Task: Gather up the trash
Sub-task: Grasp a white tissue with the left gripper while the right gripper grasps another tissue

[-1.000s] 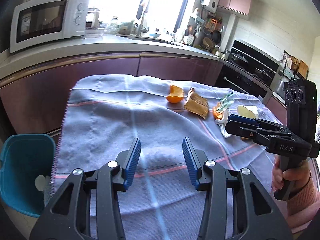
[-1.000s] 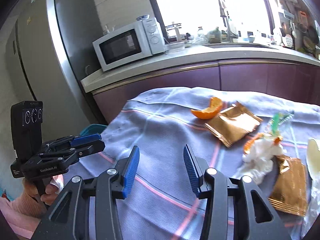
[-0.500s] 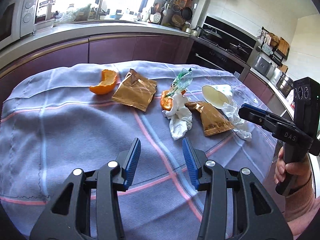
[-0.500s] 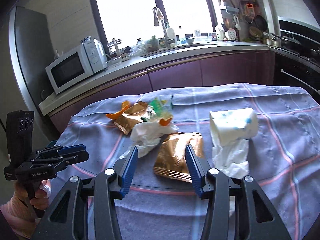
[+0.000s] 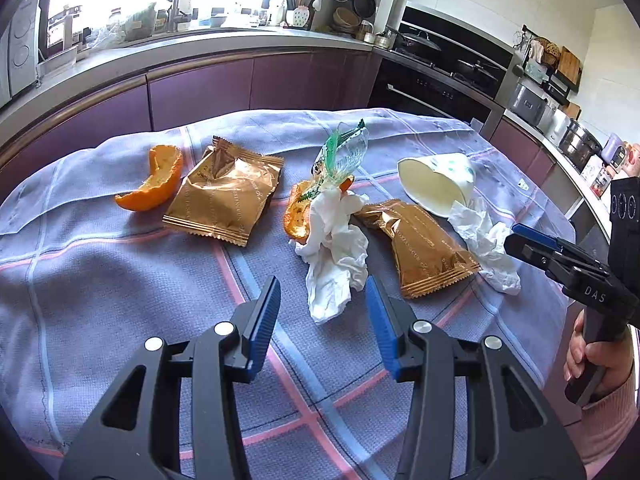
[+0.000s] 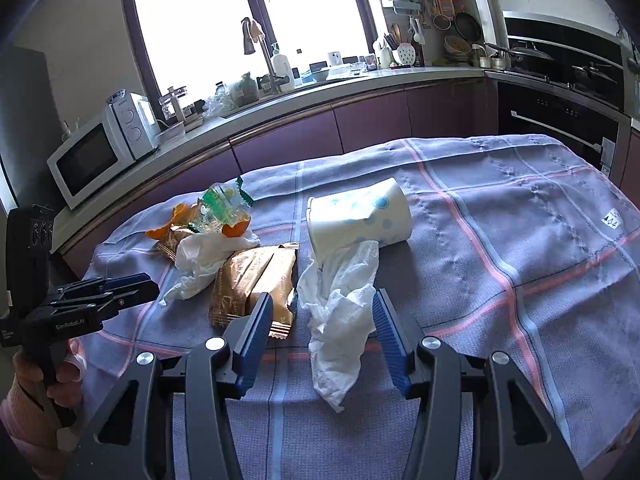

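Left gripper (image 5: pixel 322 312) open and empty above crumpled tissue (image 5: pixel 336 256), right gripper (image 6: pixel 320 326) jaws opening around white tissue (image 6: pixel 340 320), pads apart from it, paper cup (image 6: pixel 360 220) on its side beyond

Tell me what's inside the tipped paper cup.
The paper cup lies on its side; its visible interior looks bare. A crumpled tissue lies at its mouth. The cup's deep end is hidden.

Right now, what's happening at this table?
A person holds a gripper in each hand over trash strewn on a cloth. The left gripper is open, a crumpled tissue just ahead of it. The right gripper is opening, with the tissue spilling from the paper cup between its jaws, ungripped. Nothing is collected yet.
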Available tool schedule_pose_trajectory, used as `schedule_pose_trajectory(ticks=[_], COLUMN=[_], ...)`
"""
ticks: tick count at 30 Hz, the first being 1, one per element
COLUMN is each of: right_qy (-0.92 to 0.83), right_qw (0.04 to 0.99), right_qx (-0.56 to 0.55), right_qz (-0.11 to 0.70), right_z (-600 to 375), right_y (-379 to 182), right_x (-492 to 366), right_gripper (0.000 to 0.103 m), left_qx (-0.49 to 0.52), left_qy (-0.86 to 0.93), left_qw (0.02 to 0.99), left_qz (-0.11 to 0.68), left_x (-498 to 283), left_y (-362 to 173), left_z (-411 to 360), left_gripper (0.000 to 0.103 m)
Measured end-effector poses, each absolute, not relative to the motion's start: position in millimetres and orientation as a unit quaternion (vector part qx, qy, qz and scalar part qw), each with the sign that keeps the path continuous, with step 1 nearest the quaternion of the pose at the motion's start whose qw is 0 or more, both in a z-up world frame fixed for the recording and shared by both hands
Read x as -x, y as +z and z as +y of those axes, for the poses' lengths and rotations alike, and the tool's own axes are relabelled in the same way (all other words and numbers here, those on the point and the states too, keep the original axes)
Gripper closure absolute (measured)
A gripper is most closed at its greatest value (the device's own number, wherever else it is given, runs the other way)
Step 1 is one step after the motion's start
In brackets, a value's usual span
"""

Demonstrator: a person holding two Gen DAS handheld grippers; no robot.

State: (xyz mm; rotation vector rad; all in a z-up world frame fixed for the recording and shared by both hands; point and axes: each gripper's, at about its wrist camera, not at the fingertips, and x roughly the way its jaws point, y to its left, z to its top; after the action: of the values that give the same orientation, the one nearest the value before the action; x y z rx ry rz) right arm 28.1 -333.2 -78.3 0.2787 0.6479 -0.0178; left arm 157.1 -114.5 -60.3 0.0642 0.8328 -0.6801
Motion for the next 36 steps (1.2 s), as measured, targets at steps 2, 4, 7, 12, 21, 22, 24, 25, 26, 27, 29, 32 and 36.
schedule_pose_trajectory(ticks=[2, 4, 7, 12, 21, 22, 24, 25, 26, 27, 29, 32, 36], right_qy=[-0.008, -0.009, -0.007, -0.002, 0.003, 0.004, 0.006, 0.007, 0.009, 0.011, 0.013, 0.016, 0.017], right_qw=[0.937, 0.936, 0.936, 0.935, 0.934, 0.934, 0.933, 0.932, 0.932, 0.932, 0.931, 0.932, 0.934], right_qx=[-0.14, -0.143, -0.146, -0.15, -0.157, -0.158, -0.164, -0.167, -0.168, -0.169, -0.17, -0.171, -0.167], right_qz=[0.32, 0.321, 0.321, 0.321, 0.32, 0.32, 0.32, 0.321, 0.321, 0.322, 0.322, 0.321, 0.316], right_z=[-336, -337, -338, -339, -344, -344, -347, -348, -348, -349, -349, -349, -348], right_y=[-82, -83, -86, -88, -89, -89, -91, -91, -92, -92, -91, -90, -87], right_x=[-28, -29, -29, -29, -29, -28, -26, -25, -25, -25, -25, -23, -19], right_gripper=[0.053, 0.053, 0.053, 0.053, 0.055, 0.055, 0.058, 0.061, 0.063, 0.069, 0.078, 0.087, 0.093], left_qx=[-0.033, -0.036, -0.049, -0.064, -0.073, -0.071, -0.063, -0.061, -0.06, -0.062, -0.061, -0.059, -0.052], left_qy=[-0.323, -0.324, -0.32, -0.308, -0.302, -0.3, -0.303, -0.303, -0.305, -0.304, -0.309, -0.317, -0.327], left_qw=[0.858, 0.855, 0.852, 0.85, 0.85, 0.85, 0.849, 0.849, 0.849, 0.851, 0.851, 0.854, 0.858], left_qz=[0.399, 0.403, 0.411, 0.422, 0.426, 0.426, 0.429, 0.429, 0.427, 0.425, 0.42, 0.409, 0.393], left_x=[-160, -161, -163, -169, -169, -168, -168, -167, -166, -165, -161, -155, -145], left_y=[-62, -64, -68, -75, -79, -79, -79, -79, -78, -78, -76, -70, -60], left_z=[-119, -124, -133, -145, -153, -153, -152, -151, -151, -150, -149, -143, -134], left_gripper=[0.058, 0.057, 0.055, 0.055, 0.075, 0.08, 0.09, 0.093, 0.096, 0.096, 0.097, 0.097, 0.098])
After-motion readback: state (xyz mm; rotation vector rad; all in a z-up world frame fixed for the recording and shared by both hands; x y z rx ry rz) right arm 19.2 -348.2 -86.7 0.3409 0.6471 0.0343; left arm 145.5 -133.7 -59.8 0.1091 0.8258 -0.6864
